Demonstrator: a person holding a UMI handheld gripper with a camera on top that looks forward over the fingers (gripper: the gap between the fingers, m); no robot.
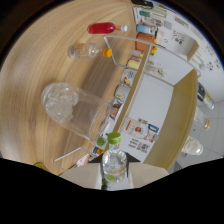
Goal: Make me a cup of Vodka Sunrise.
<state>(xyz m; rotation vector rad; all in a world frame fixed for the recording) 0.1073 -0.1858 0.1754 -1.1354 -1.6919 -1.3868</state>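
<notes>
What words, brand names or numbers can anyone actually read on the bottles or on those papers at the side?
None can be read.
Green-capped bottle between the gripper fingers: no readable label.
Red bottle: no lettering shows.
Orange-capped bottle: no legible text.
Printed sheets beside the wooden table: pictures and lines of print, too small and blurred.
Ice cup: clear, no markings.

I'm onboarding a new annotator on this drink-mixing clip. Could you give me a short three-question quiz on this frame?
1. True or false: the gripper holds a green-capped bottle.
2. What fills the large clear cup? A) ice B) juice C) nothing
3. What colour is the cap on the clear bottle lying next to the red bottle?

Key: 1 true; 2 A; 3 orange.
</notes>
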